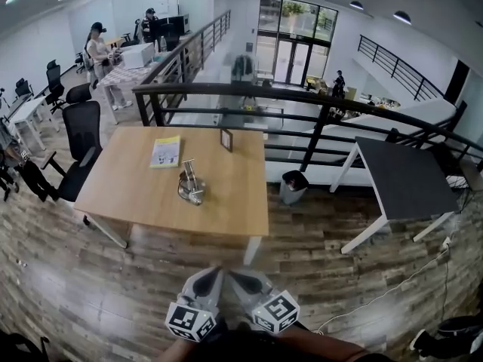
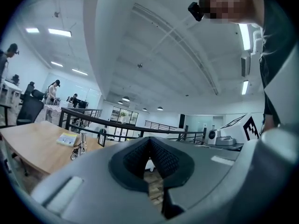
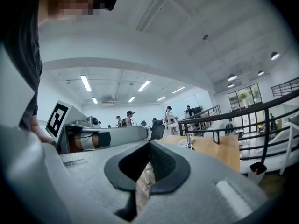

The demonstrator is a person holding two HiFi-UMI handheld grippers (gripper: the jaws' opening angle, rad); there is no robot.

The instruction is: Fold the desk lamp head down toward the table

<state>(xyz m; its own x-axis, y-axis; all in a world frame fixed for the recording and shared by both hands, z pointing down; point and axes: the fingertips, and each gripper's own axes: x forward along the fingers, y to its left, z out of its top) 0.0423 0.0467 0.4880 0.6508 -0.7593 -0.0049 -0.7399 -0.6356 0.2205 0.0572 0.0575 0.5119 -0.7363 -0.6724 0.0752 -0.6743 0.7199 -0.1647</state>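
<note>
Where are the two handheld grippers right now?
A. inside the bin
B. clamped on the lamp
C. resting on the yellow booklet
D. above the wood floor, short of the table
D: the head view shows the left gripper and right gripper above the floor, short of the table and well clear of the lamp.

light: bright ceiling strips [image 3: 85, 82] | edges: fisheye-warped (dark corners) | focus: soft

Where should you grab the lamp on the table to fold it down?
Probably the thin upright top of the desk lamp, above its round base. Come from the near edge of the table: the book and picture frame sit beyond it.
</note>
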